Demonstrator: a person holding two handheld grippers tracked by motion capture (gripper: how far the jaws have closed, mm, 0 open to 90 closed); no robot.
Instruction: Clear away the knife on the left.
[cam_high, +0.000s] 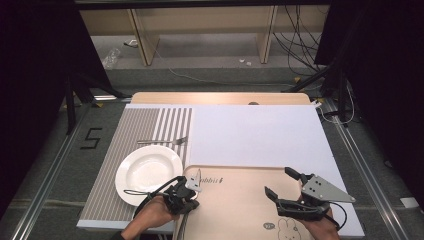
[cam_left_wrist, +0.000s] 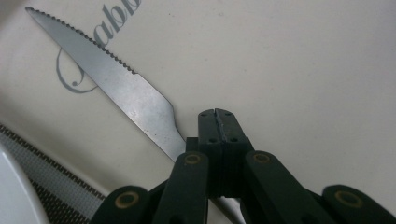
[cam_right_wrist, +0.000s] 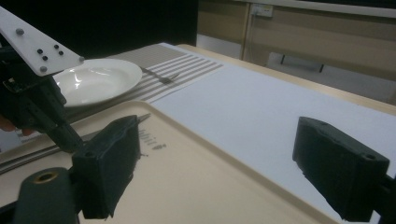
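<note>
I have the left gripper (cam_left_wrist: 215, 122) clamped on the handle of the knife (cam_left_wrist: 116, 88), which lies at the near left corner of the tray (cam_high: 240, 200) with its blade aimed at the far edge, a grip low enough to lift it flat. The right gripper (cam_high: 281, 186) hovers released over the tray's right side, unneeded for now, while the plate (cam_high: 148, 173) and fork (cam_high: 165, 141) wait on the striped mat (cam_high: 125, 130) beside the tray's left edge.

My left gripper (cam_high: 192, 186) sits low beside my L hand (cam_high: 156, 212), jaws pressed fully together, tips angled fwd and down. My right gripper (cam_high: 280, 185), held in my R hand (cam_high: 320, 224), has jaws spread wide, pointing fwd-left.
</note>
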